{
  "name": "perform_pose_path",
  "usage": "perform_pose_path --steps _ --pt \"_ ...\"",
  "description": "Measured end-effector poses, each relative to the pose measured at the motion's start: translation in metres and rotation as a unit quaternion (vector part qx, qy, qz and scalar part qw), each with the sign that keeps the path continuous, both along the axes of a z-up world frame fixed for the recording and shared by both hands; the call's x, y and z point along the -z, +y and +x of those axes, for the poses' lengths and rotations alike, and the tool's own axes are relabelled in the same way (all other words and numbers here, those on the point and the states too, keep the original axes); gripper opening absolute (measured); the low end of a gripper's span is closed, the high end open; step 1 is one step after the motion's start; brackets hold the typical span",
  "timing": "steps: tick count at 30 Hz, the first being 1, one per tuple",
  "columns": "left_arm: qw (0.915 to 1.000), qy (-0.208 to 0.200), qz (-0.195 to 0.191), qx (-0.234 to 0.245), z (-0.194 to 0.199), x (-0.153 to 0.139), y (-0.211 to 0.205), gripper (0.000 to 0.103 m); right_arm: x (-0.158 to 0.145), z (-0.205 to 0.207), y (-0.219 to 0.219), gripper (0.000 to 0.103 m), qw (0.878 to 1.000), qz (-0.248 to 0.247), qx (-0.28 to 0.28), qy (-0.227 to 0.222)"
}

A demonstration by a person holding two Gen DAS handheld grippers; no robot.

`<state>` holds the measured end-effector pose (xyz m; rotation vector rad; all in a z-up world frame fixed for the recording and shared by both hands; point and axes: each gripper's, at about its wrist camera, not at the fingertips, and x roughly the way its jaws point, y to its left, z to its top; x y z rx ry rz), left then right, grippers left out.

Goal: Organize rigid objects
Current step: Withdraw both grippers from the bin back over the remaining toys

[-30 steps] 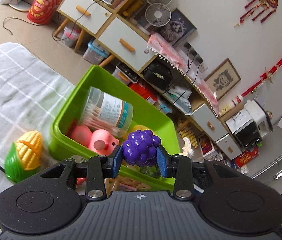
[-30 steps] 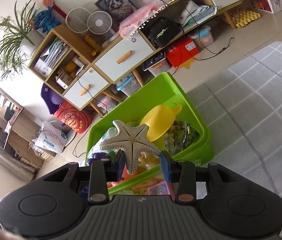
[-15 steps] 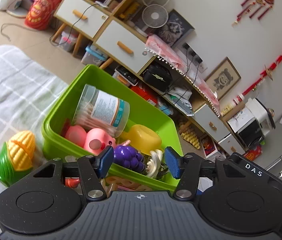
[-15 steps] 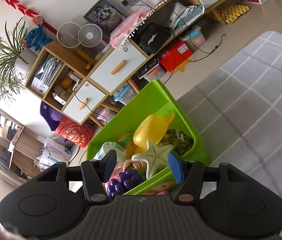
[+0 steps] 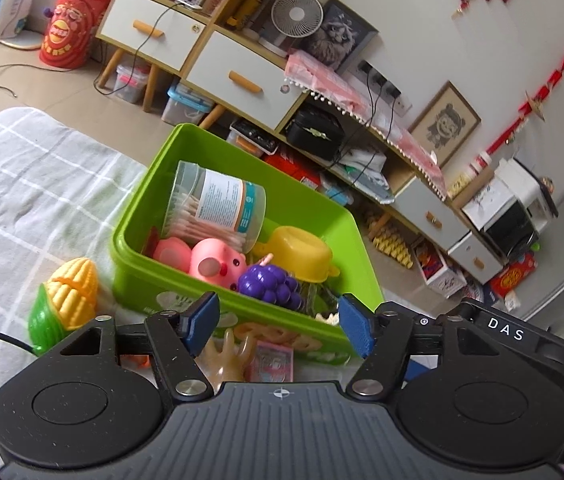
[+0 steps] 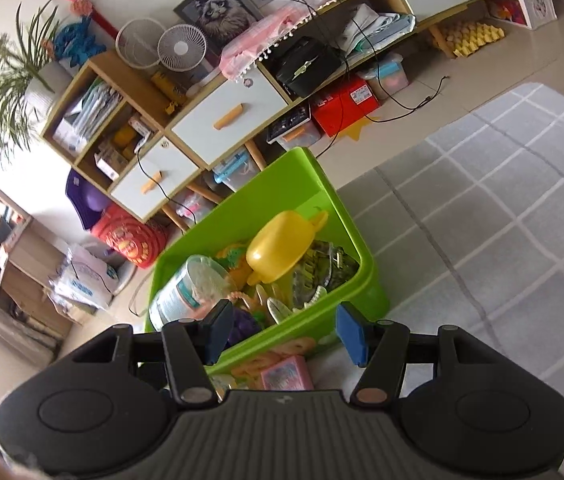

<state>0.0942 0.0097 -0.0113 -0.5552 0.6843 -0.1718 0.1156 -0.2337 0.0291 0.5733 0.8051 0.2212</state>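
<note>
A green bin stands on the checked cloth and holds a cotton-swab jar, a pink pig, a yellow cup and purple toy grapes. My left gripper is open and empty above the bin's near wall. In the right wrist view the same bin shows the yellow cup, the jar and the starfish lying inside. My right gripper is open and empty over the bin's near edge.
A toy corn cob lies on the cloth left of the bin. A beige toy hand and a pink card lie in front of the bin. Shelves, drawers and boxes stand beyond the table edge.
Both grippers opened. The grapes dropped from my left gripper into the bin, and the starfish dropped from my right gripper into the bin. Both grippers have drawn back a little.
</note>
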Motion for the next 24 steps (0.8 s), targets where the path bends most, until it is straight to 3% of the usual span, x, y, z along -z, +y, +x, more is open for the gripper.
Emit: perform_pose_path --steps 5,11,24 --pt "0.9997 0.010 0.018 0.011 -0.010 -0.002 0.004 0.076 -0.002 -0.009 0.001 0.041 0.999 -0.030 -0.016 0.006" --pt "0.9987 0.014 0.041 0.027 -0.022 -0.007 0.010 0.083 -0.005 -0.022 -0.008 0.051 0.999 -0.036 -0.030 0.006" --pt "0.9917 0.037 0.117 0.039 -0.040 0.003 0.036 0.094 0.006 -0.041 -0.033 0.055 0.996 -0.078 -0.036 0.024"
